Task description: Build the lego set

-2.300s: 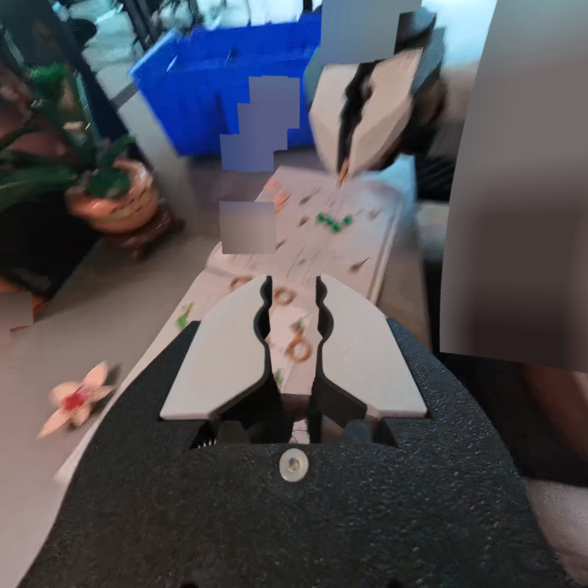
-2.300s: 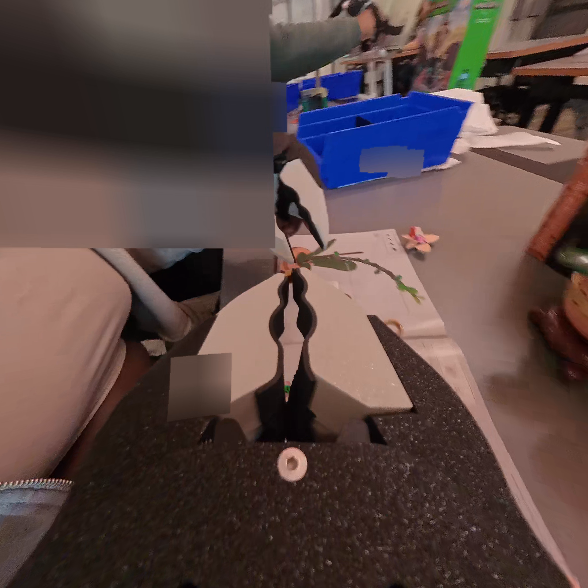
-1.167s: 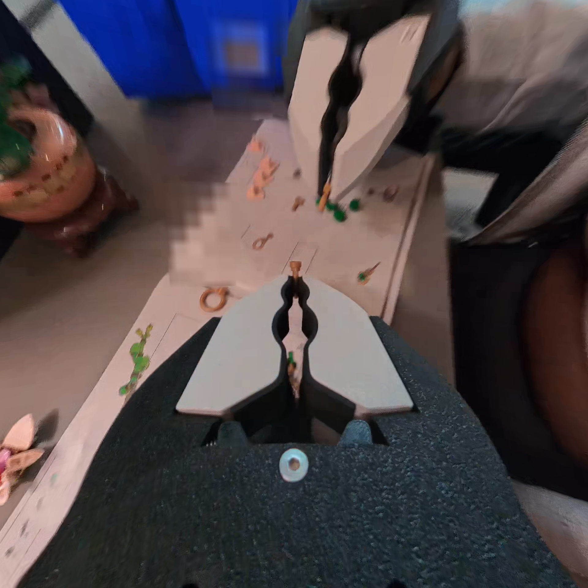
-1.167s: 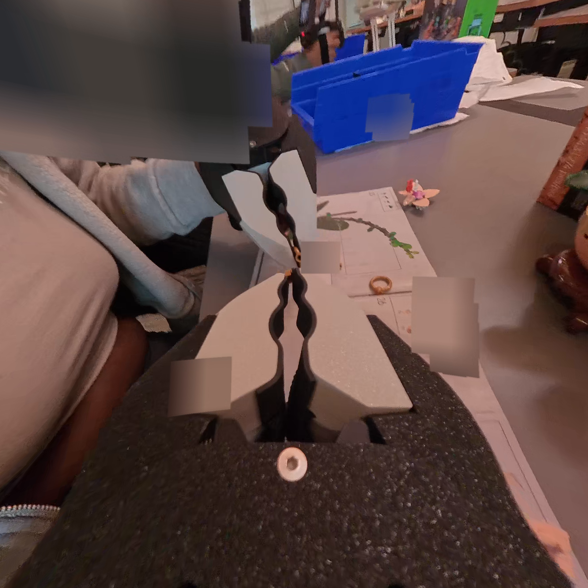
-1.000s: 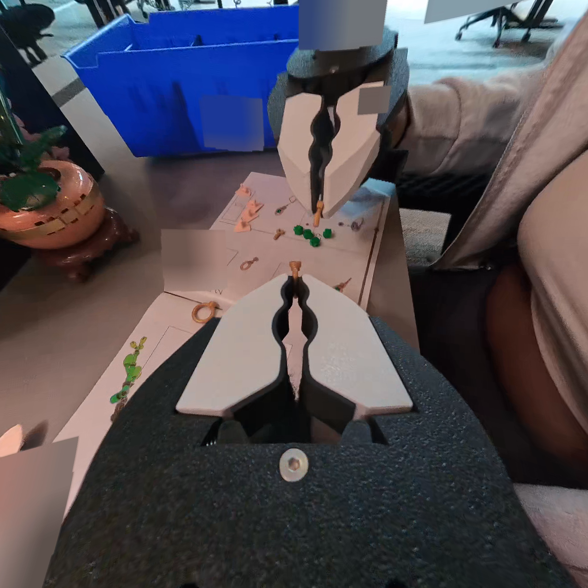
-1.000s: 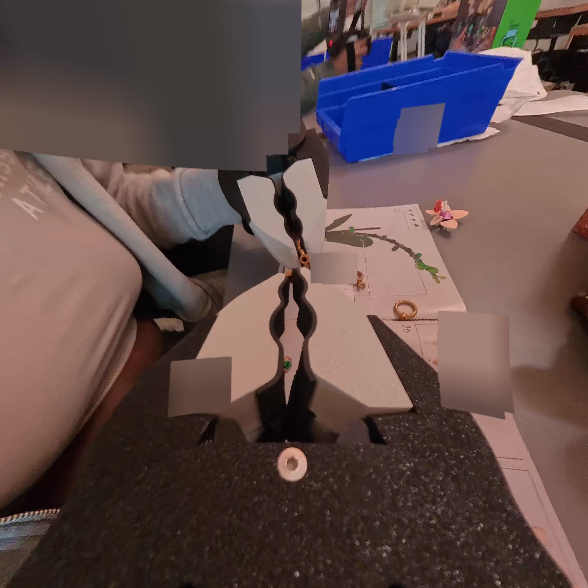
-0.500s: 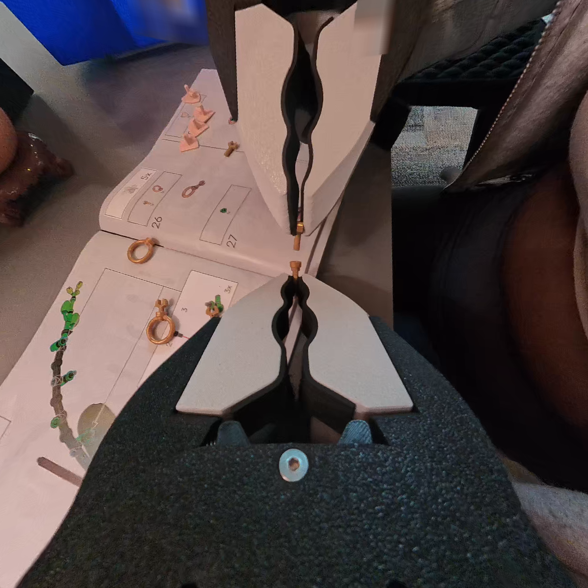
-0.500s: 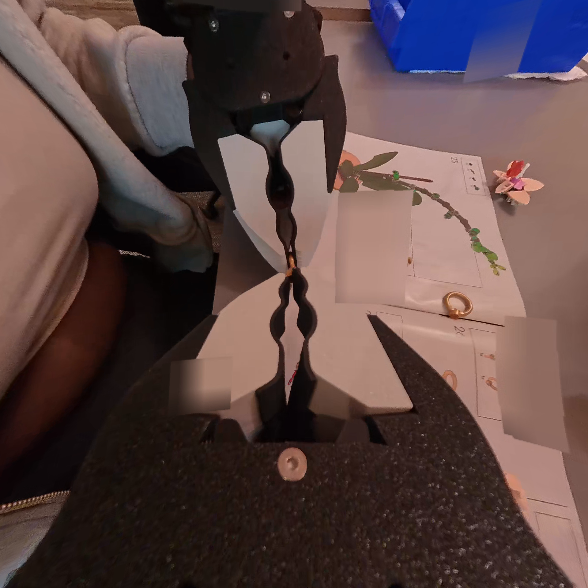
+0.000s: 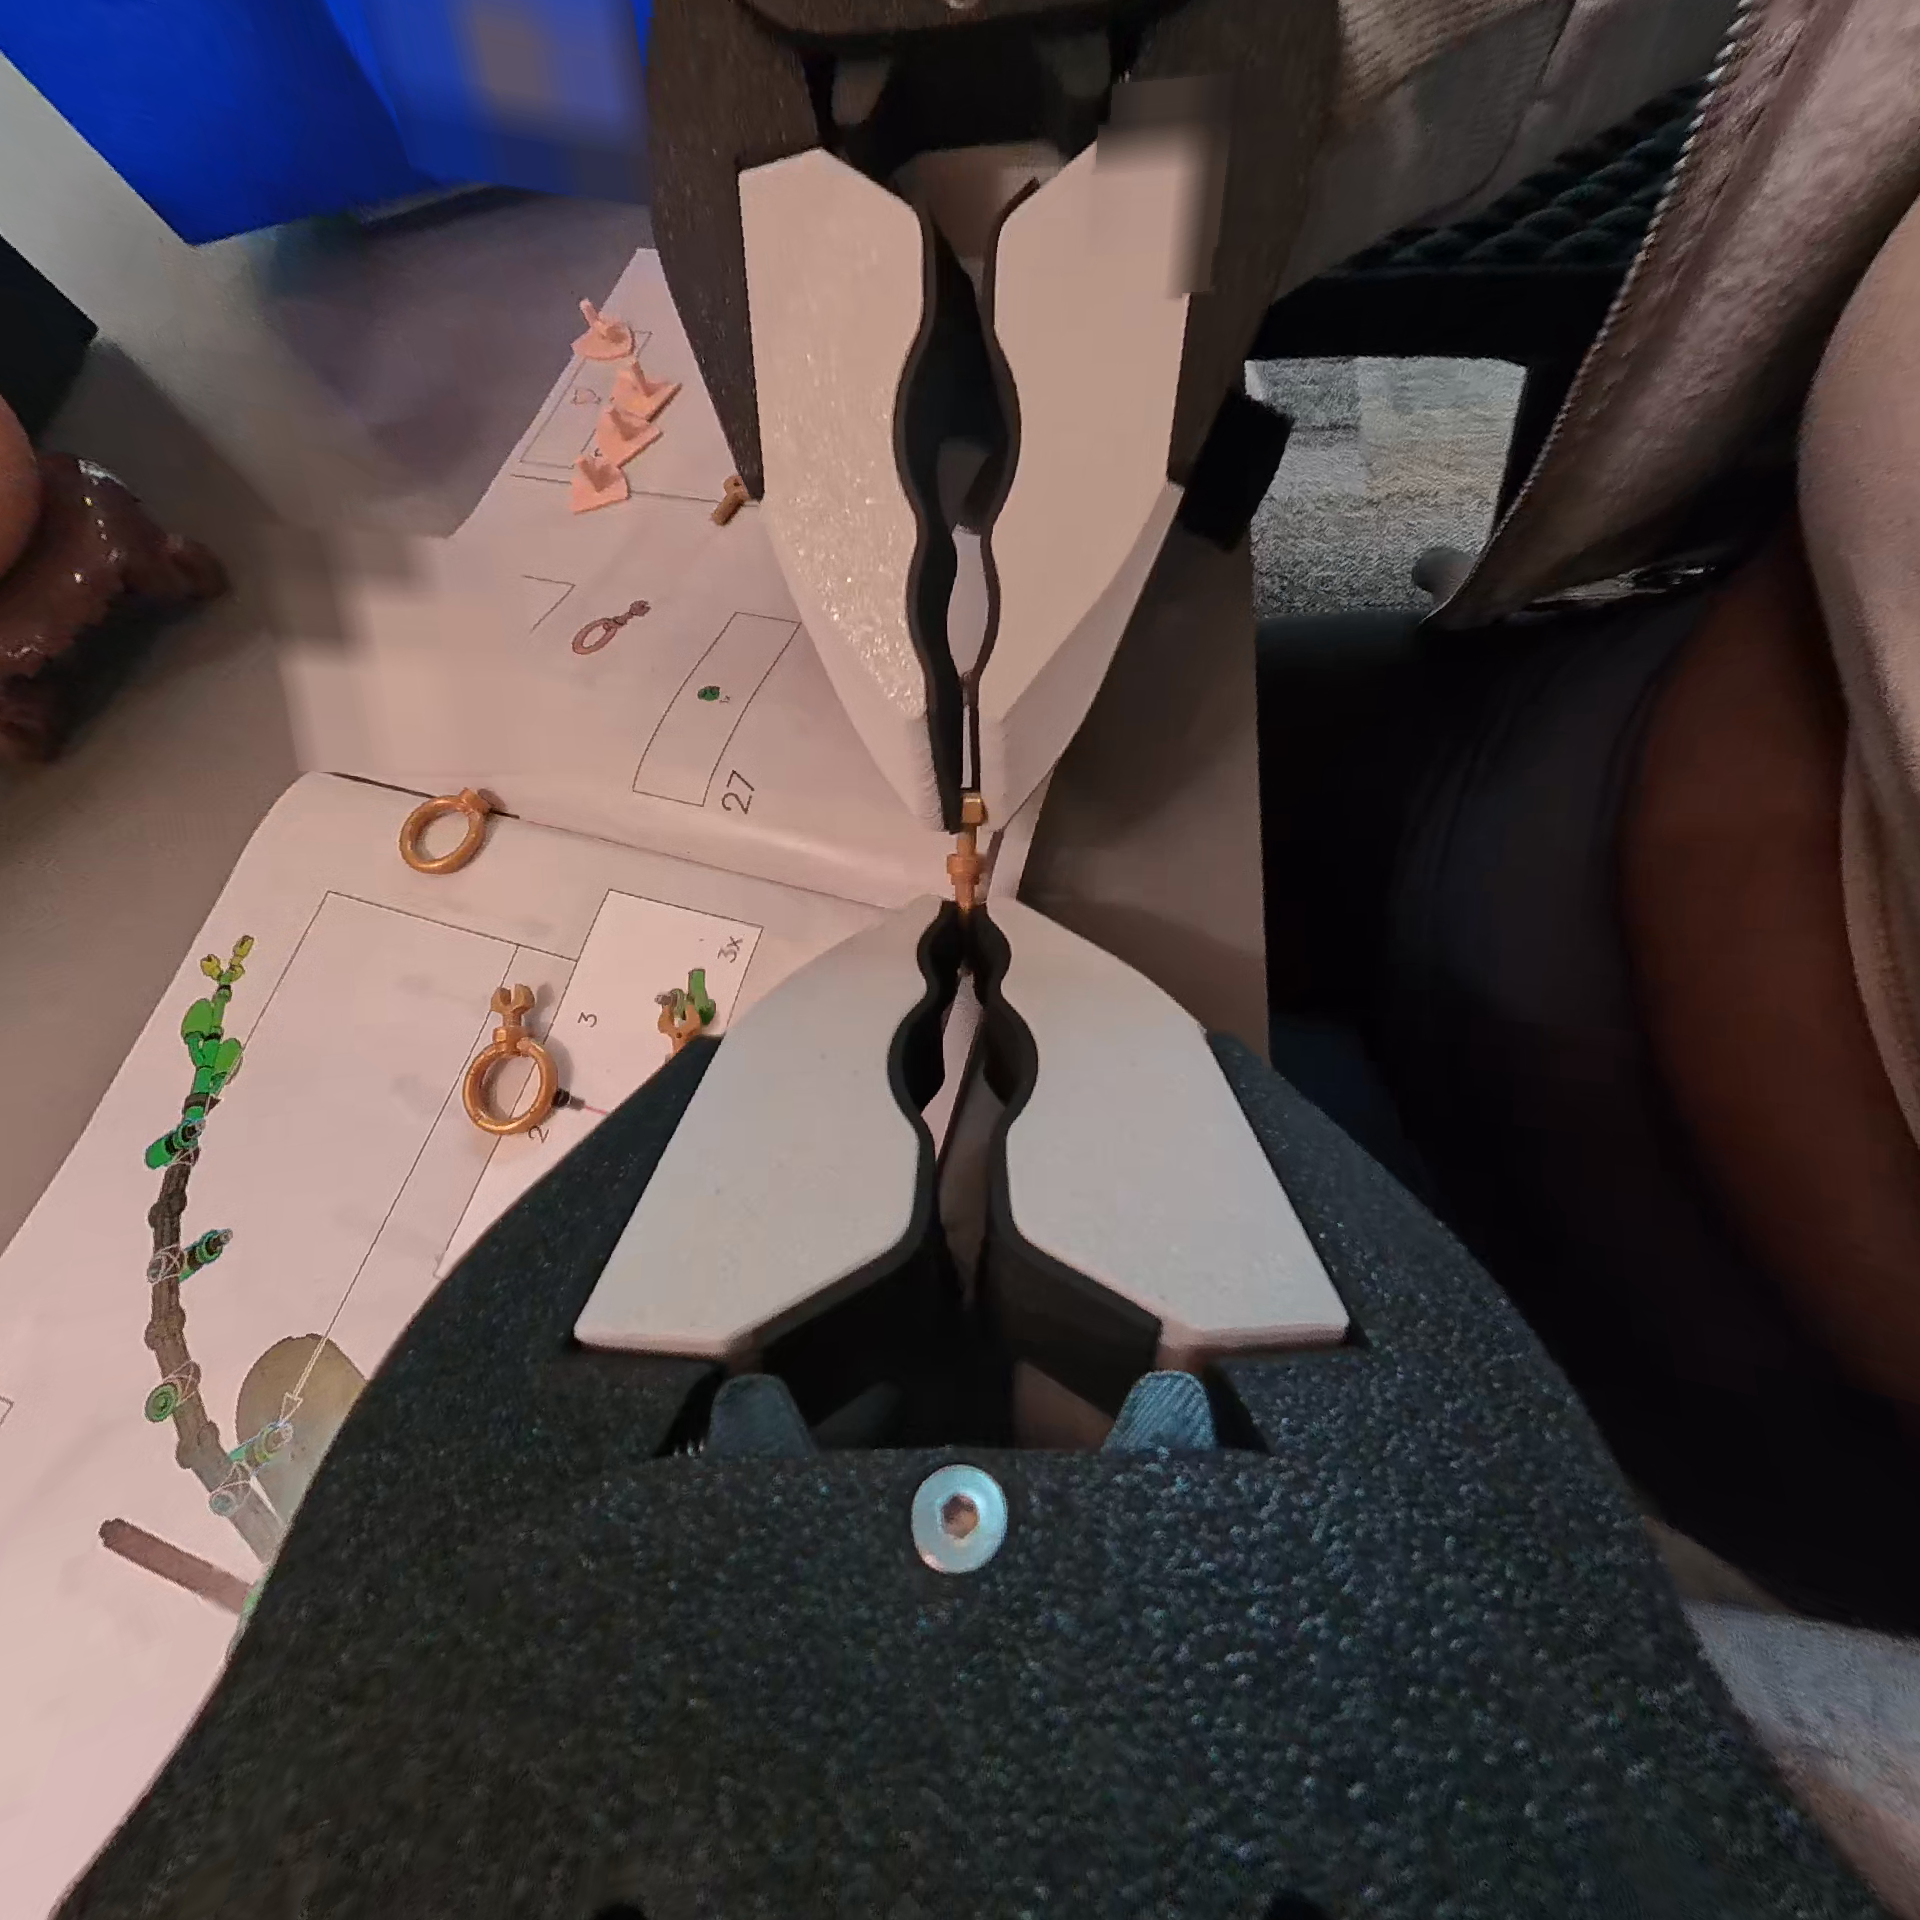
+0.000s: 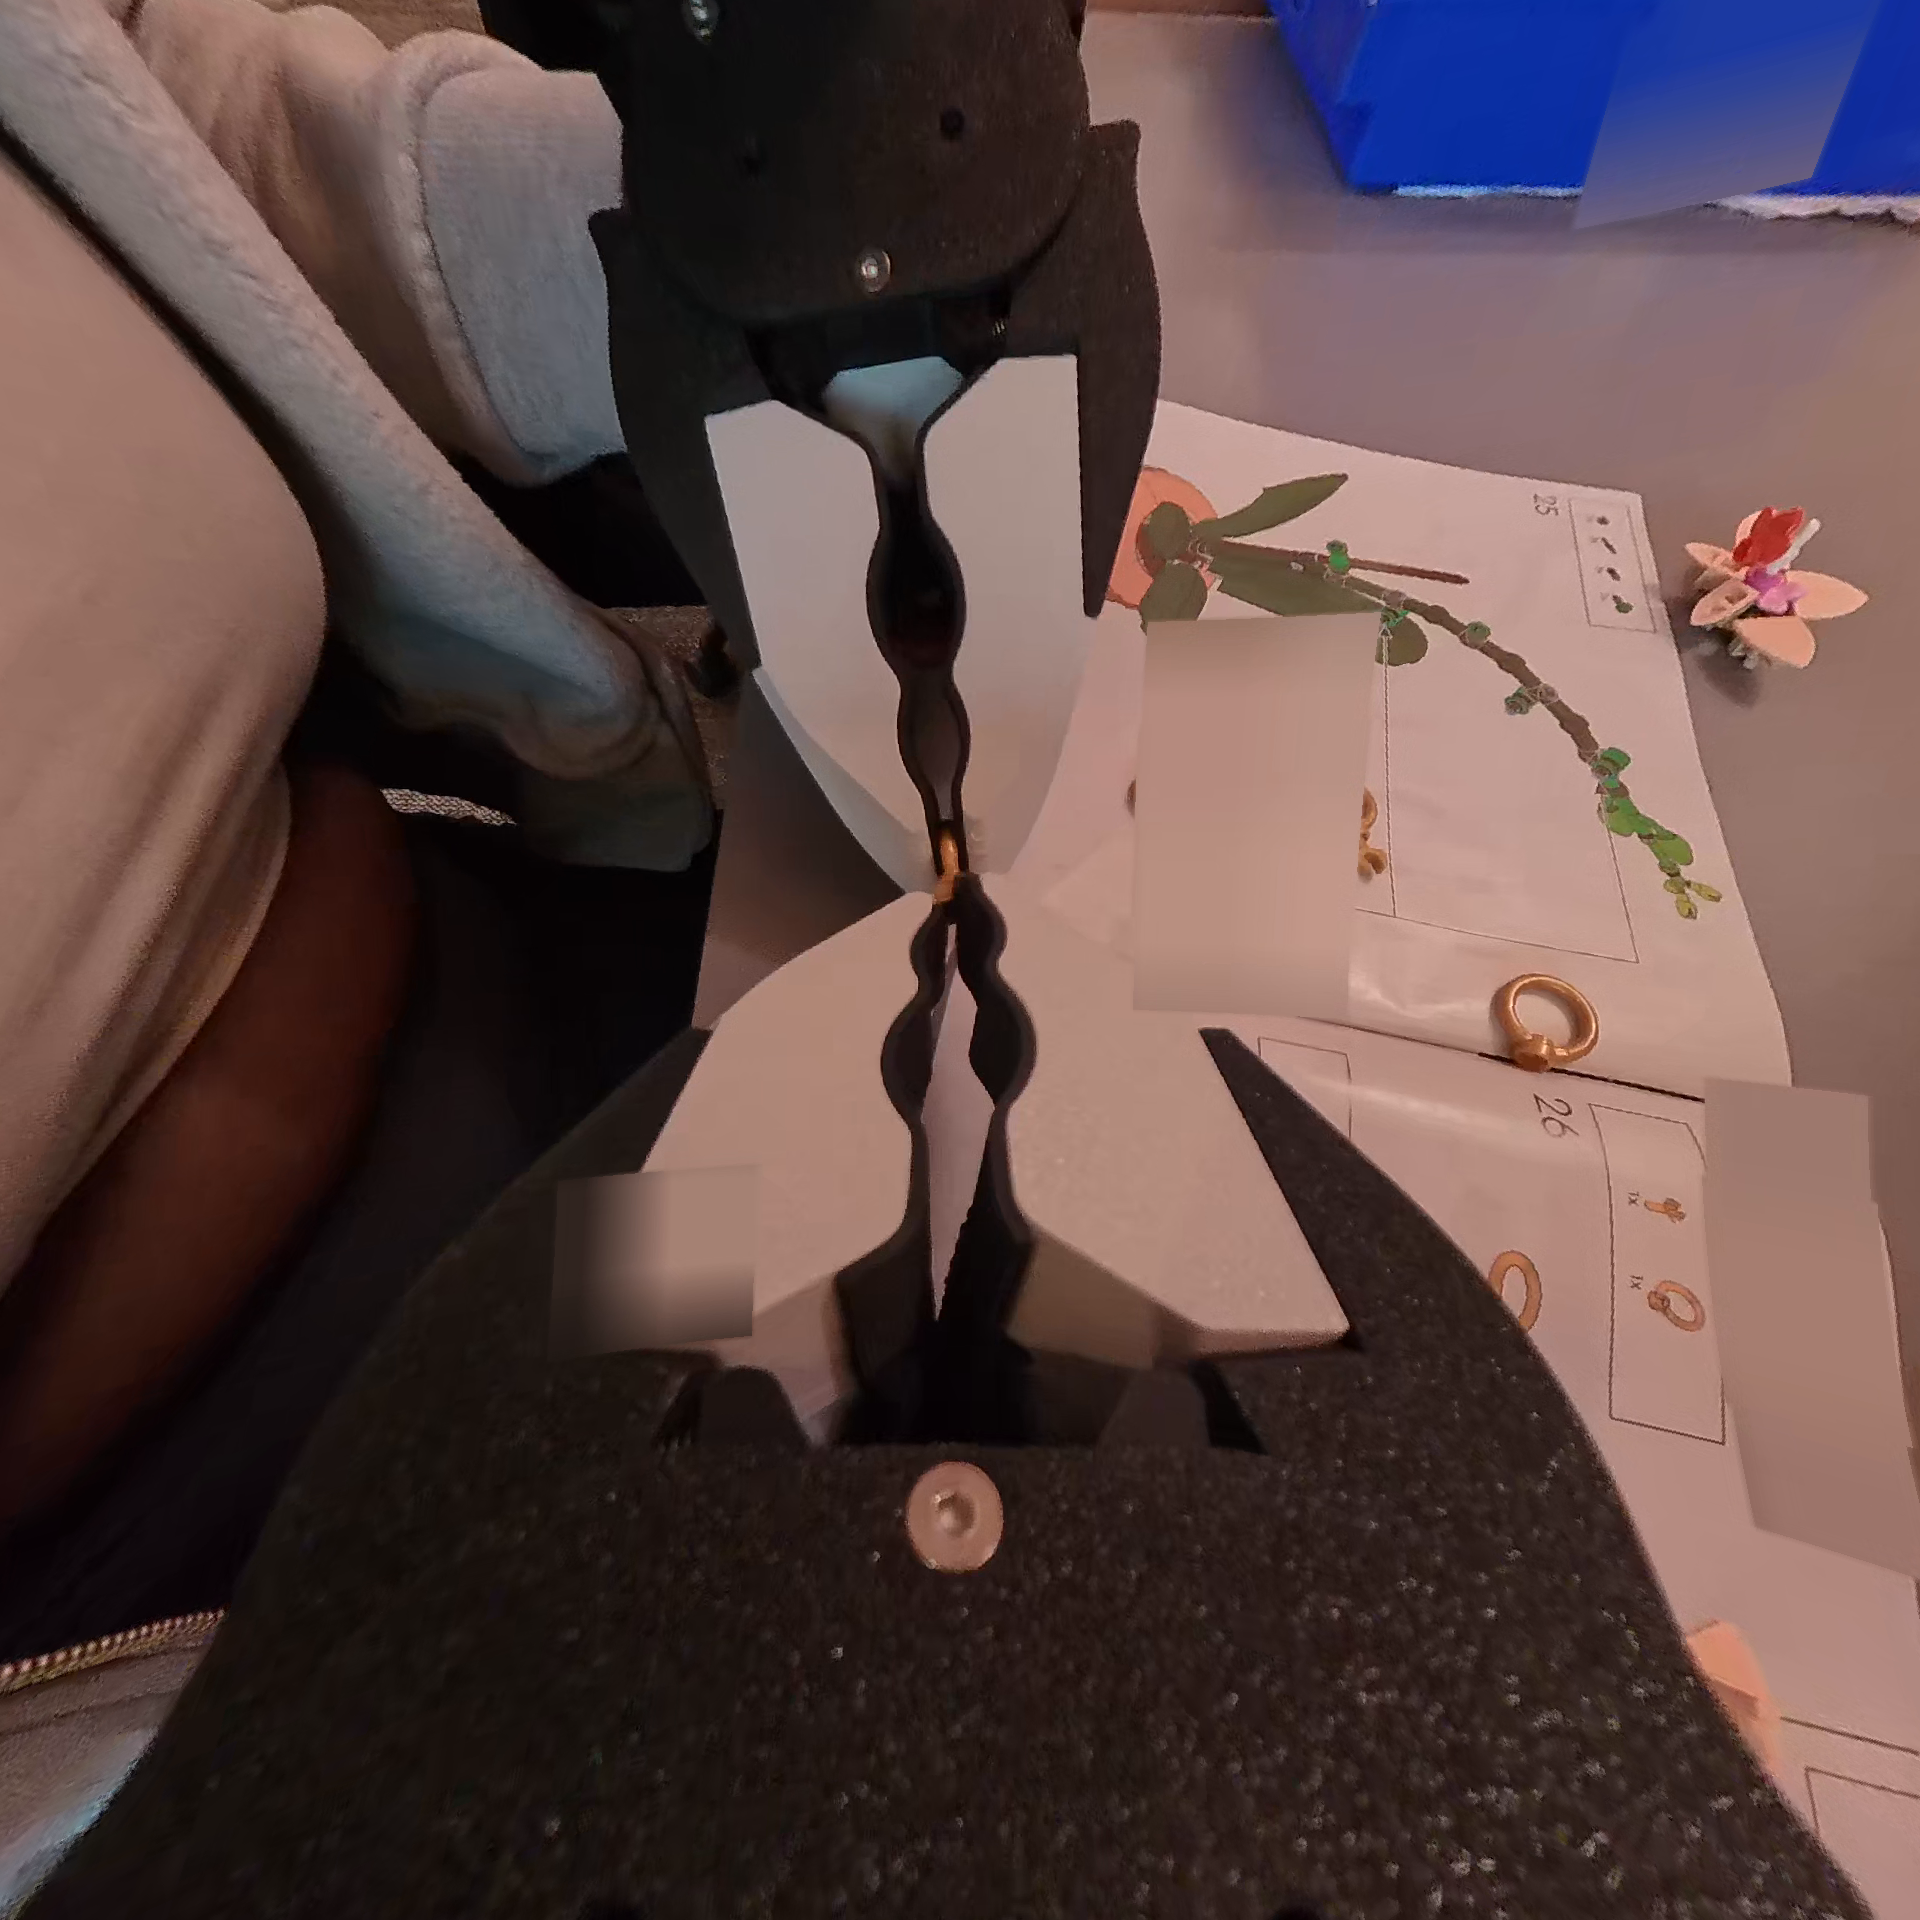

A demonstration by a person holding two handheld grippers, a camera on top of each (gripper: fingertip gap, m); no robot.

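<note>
My left gripper (image 9: 961,920) is shut on a small gold lego pin (image 9: 964,864) that sticks out of its tips. My right gripper (image 9: 968,821) comes in from the top of the left wrist view, tip to tip, shut on another small gold piece (image 9: 972,805). The two gold pieces touch end to end. In the right wrist view my right gripper (image 10: 951,906) is at the bottom and the left gripper (image 10: 951,844) hangs from above, with the gold pieces (image 10: 948,868) meeting between them. Both are held above the near edge of the open instruction booklet (image 9: 343,997).
Two gold rings (image 9: 442,831) (image 9: 509,1081), pink petal pieces (image 9: 618,416), a loose gold pin (image 9: 730,504) and a small green-and-gold piece (image 9: 686,1008) lie on the booklet. A lego flower (image 10: 1766,597) lies on the grey table. A blue bin (image 9: 312,104) stands behind. A person's lap is close by.
The two grippers have closed the small gap between them, and the gold pieces at their tips now touch. Earlier the left gripper was open and empty; it then closed on the pin.
</note>
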